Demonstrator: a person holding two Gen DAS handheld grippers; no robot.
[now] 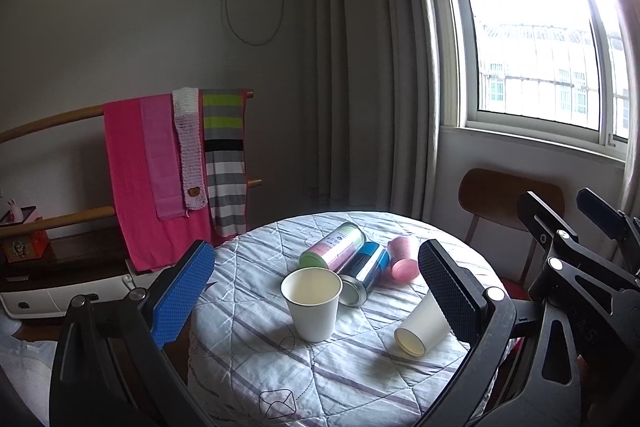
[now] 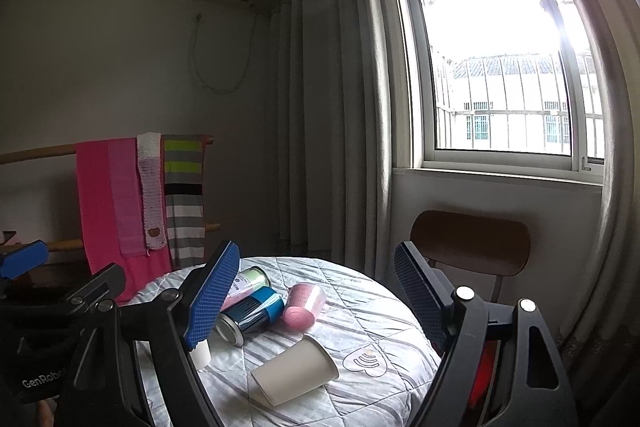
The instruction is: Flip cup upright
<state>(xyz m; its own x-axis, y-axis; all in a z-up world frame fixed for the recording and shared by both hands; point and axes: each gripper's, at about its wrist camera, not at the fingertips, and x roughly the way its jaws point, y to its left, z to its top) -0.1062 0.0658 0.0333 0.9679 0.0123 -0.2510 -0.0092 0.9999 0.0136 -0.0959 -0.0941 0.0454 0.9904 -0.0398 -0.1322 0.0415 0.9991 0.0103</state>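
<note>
A white paper cup (image 1: 314,303) stands upright on the round quilted table (image 1: 248,359); in the right wrist view only a sliver of it (image 2: 201,354) shows behind my left finger. A second white paper cup (image 1: 420,327) lies on its side near the table's right front, also in the right wrist view (image 2: 294,371). A pink cup (image 1: 403,258) lies tipped at the back (image 2: 304,305). My left gripper (image 1: 316,291) is open, held above the front of the table. My right gripper (image 2: 316,299) is open above the lying paper cup, and shows at the right of the left wrist view (image 1: 576,211).
Two tins lie on their sides mid-table: a green-and-pink one (image 1: 334,247) and a blue one (image 1: 366,275). A wooden chair (image 2: 472,243) stands behind the table under the window. A towel rack with pink and striped cloths (image 1: 176,167) is at the left.
</note>
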